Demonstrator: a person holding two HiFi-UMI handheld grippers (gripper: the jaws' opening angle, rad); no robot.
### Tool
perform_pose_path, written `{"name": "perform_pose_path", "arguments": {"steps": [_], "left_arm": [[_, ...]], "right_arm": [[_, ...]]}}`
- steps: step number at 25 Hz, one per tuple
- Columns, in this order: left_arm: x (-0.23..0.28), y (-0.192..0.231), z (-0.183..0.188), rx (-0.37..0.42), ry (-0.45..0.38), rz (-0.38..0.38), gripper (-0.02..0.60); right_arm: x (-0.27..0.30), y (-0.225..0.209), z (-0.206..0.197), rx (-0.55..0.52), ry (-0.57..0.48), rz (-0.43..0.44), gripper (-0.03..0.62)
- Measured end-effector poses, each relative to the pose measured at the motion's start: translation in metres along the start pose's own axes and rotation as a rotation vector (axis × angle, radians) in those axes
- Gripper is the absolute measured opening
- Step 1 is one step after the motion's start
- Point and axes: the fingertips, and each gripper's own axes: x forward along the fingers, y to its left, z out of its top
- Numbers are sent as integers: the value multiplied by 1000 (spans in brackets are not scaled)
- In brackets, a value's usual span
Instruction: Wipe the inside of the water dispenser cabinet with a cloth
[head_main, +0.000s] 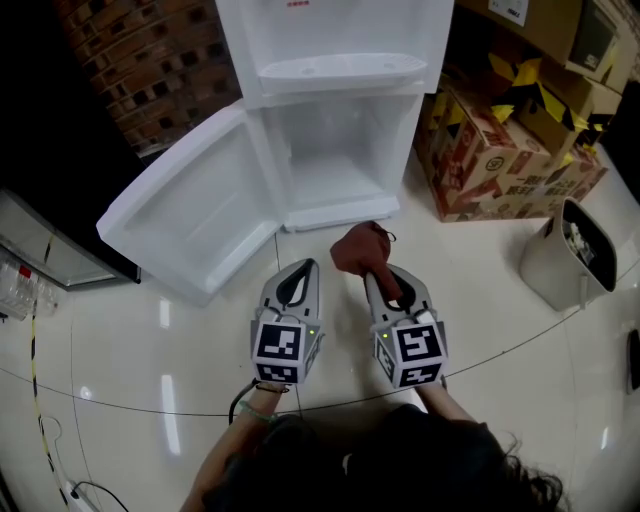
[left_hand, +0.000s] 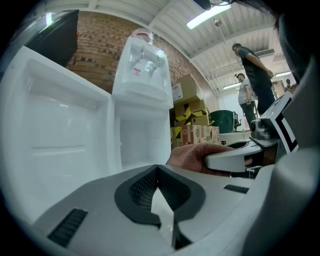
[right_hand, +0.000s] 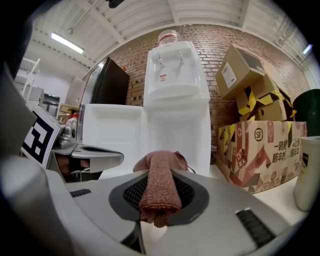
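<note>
Water dispenser (head_main: 340, 60): is standing white against a brick wall, facing the person.
Cabinet door (head_main: 190, 225): is hanging wide open to the left, showing its inner side.
Cabinet (head_main: 335, 160): is sitting open at the dispenser's base, showing white inside walls.
Cardboard boxes (head_main: 500, 150): are standing stacked just right of the dispenser.
Bin (head_main: 570, 255): is standing on the floor, right of the boxes.
Left gripper (head_main: 303, 268): is hovering in front of the cabinet with its jaws pressed together at the tips, gripping nothing.
Right gripper (head_main: 372, 275): is hovering just beside the left one, its jaws clamping the cloth.
Cloth (head_main: 360, 250): reddish-brown, is bunching out past the right jaws' tips, just outside the cabinet opening.
</note>
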Motion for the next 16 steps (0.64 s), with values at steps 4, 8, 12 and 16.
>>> {"name": "perform_pose_path", "arguments": {"steps": [4, 8, 12, 16], "left_arm": [[-4, 0, -3, -4, 4, 4, -23], [-6, 0, 2, -2, -2, -3, -23], [-7, -4, 6, -5, -4, -15, -23], [-8, -3, 4, -2, -1, -14, -23]], "right_arm": [[-2, 2, -1, 2, 2, -2, 77], [-1, 4, 0, -1, 1, 1, 77], [-2, 8, -1, -9, 4, 8, 77], [-2, 8, -2, -7, 4, 9, 77]]}}
